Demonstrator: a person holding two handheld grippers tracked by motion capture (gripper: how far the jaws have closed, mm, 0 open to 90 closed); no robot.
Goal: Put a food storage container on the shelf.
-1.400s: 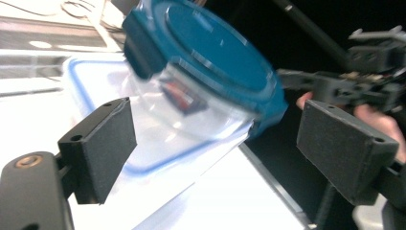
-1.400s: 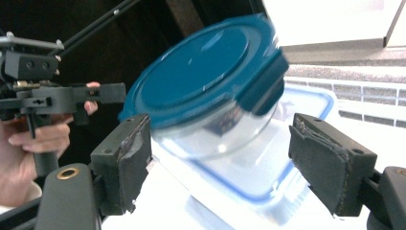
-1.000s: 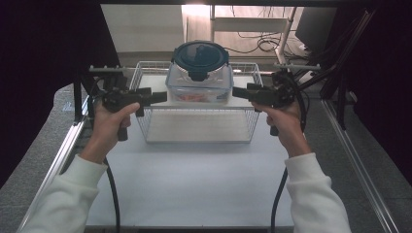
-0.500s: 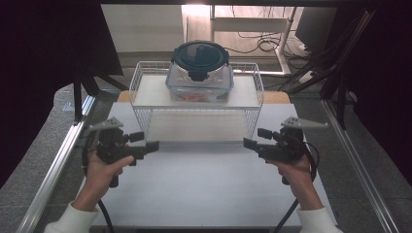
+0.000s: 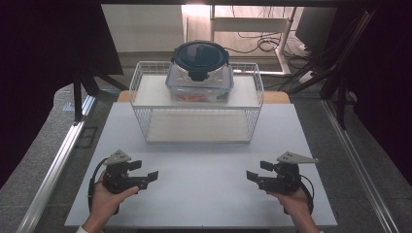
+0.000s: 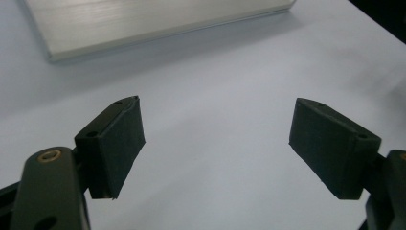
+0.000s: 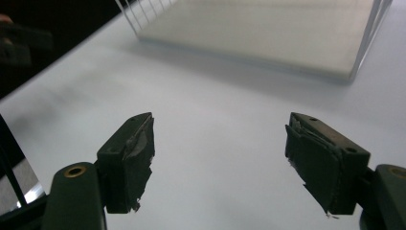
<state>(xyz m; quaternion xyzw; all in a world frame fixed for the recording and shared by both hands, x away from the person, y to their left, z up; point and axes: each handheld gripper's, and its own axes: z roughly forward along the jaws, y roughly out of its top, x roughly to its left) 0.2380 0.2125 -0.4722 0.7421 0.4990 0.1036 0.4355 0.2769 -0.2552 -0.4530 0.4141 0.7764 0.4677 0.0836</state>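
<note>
A clear food container with a dark blue lid (image 5: 199, 63) stands on the top shelf of a white wire rack (image 5: 197, 104) at the far side of the white table (image 5: 204, 194). My left gripper (image 5: 145, 174) is held low over the table's near left, jaws wide apart and empty, pointing toward the middle. My right gripper (image 5: 256, 173) mirrors it at the near right, open and empty. In the left gripper view the gripper (image 6: 218, 143) has only bare table between its pads. In the right gripper view the gripper (image 7: 220, 153) faces the rack's lower shelf (image 7: 268, 28).
Metal rails run along both sides of the table, the left one (image 5: 58, 160) close to my left hand. Cables and a white stand (image 5: 252, 29) lie on the floor behind the rack. Dark curtains flank the scene.
Both hands have come down and back from beside the rack's top shelf to low over the table's near edge. The container stays on the rack. Both grippers stay open and empty.
</note>
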